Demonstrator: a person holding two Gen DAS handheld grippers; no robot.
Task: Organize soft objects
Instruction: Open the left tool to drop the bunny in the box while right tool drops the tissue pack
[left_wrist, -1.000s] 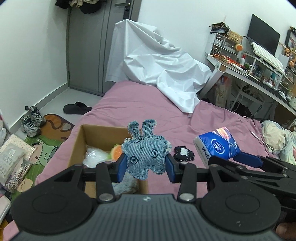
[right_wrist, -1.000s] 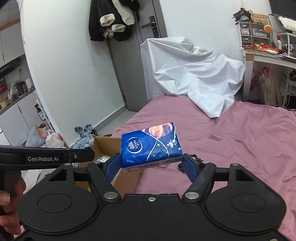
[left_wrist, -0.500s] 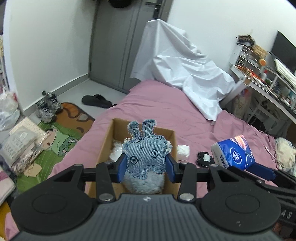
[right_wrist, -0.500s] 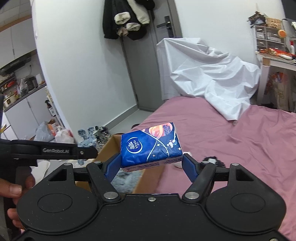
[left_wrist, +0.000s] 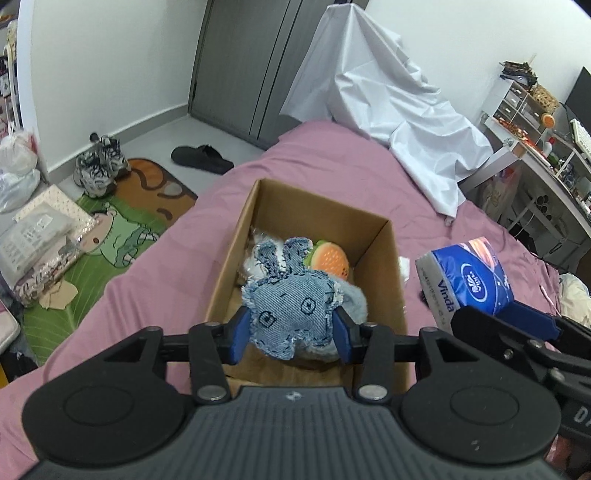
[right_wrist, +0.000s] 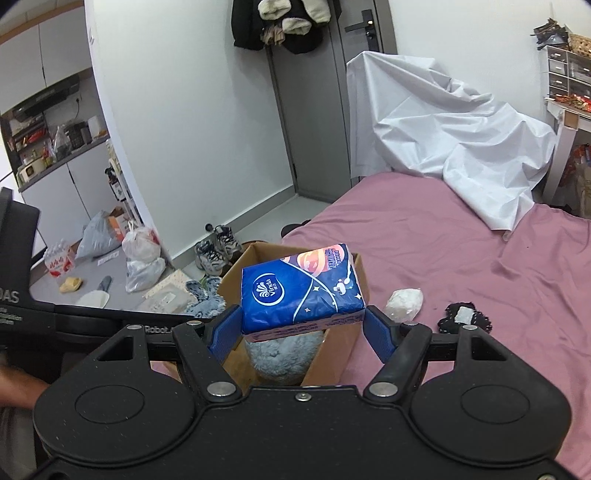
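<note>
The left gripper (left_wrist: 289, 328) points down over the open brown cardboard box (left_wrist: 384, 236) on the pink bedsheet (left_wrist: 351, 162). Between its blue pads (left_wrist: 238, 328) sits the small blue denim rabbit-shaped stuffed toy (left_wrist: 290, 308), ears up and tilted to the left of the gripper. The jaws are opening, though both pads touch the toy's flanks and it hangs over the near half of the box. Directly beyond the toy, inside the box, lie a pale grey-blue fluffy plush (left_wrist: 352, 299), an orange-and-green burger-shaped soft toy (left_wrist: 328, 258) and a crinkled clear plastic bag (left_wrist: 255, 264).

To the right of the left gripper, the right gripper (right_wrist: 302, 326) clenches the dark blue plastic-wrapped Vinda tissue pack (right_wrist: 301, 291) across its short sides, the pack lying roughly level between the pads. It hangs above the near right corner of the box, with the fluffy plush showing just below it. From the right wrist view the denim toy's ears peek out just left of the box wall.

Right of the right gripper, on the sheet, rest a small white crumpled wad (right_wrist: 404, 302) and a flat black frilly patch with a white centre (right_wrist: 463, 319), apart from each other and outside the box. A creased white sheet (right_wrist: 443, 147) drapes over something at the far end of the bed.
</note>
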